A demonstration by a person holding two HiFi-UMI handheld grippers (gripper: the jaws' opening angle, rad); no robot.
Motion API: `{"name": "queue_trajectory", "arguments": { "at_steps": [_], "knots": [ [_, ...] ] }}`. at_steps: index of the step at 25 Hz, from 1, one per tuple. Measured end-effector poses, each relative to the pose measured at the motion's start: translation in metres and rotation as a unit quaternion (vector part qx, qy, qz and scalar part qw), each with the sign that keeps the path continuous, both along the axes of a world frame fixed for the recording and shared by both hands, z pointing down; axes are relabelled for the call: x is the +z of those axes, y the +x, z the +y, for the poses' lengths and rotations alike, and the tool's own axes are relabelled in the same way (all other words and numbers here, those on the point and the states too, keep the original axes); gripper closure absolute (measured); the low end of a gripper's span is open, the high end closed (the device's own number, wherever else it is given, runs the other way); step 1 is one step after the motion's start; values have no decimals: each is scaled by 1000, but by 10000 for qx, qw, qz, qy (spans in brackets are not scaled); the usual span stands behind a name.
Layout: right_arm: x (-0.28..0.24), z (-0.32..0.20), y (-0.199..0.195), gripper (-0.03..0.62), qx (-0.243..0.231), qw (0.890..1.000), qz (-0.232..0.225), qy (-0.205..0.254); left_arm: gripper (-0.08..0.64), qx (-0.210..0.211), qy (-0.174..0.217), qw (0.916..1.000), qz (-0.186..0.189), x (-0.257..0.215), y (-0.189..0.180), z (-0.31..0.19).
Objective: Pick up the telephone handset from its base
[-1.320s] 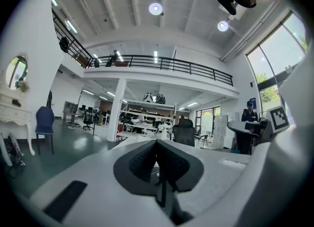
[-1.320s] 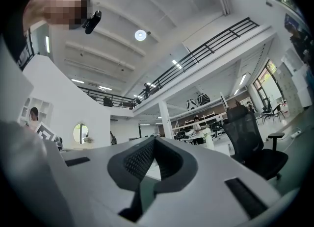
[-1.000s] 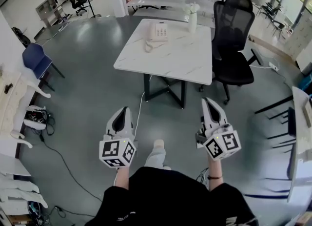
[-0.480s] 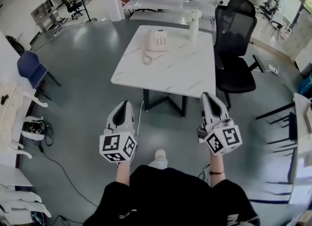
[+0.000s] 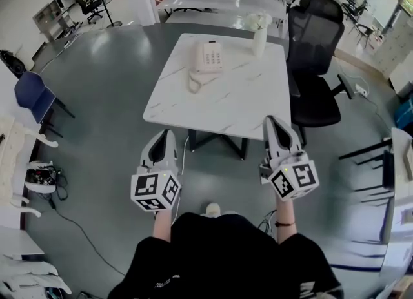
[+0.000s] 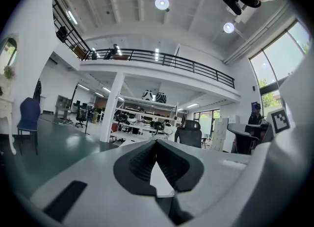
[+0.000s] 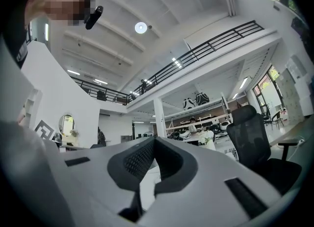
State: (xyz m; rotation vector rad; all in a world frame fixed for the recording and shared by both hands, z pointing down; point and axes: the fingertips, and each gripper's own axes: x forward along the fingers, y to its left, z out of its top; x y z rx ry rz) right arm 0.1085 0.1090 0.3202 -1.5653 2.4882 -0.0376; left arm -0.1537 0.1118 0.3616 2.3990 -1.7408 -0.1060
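Note:
A cream telephone (image 5: 210, 56) sits at the far side of the white marble table (image 5: 226, 107), its handset (image 5: 201, 57) lying on the base and a coiled cord (image 5: 193, 82) trailing toward me. My left gripper (image 5: 163, 135) and right gripper (image 5: 271, 122) are held level in front of me, short of the table's near edge and well away from the phone. Both are shut with nothing between the jaws. The left gripper view shows its dark pads (image 6: 142, 160) meeting at the tip, and the right gripper's pads (image 7: 140, 160) do the same.
A white vase of flowers (image 5: 259, 33) stands at the table's far right corner. A black office chair (image 5: 316, 59) is beside the table on the right. A blue chair (image 5: 32, 94) and cables on the floor (image 5: 45, 175) lie to the left. More desks stand beyond.
The table and telephone have come nearer in the head view as the person walks toward them. Both grippers stay side by side, shut.

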Motion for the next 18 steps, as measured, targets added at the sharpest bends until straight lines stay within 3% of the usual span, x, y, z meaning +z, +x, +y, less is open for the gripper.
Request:
{"name": "queue_trajectory", "arguments": {
  "at_steps": [18],
  "knots": [
    [25,-101,-15,601,68,9996,-44,-276,561,73,-412,9990,127,35,-6,-91]
  ]
}}
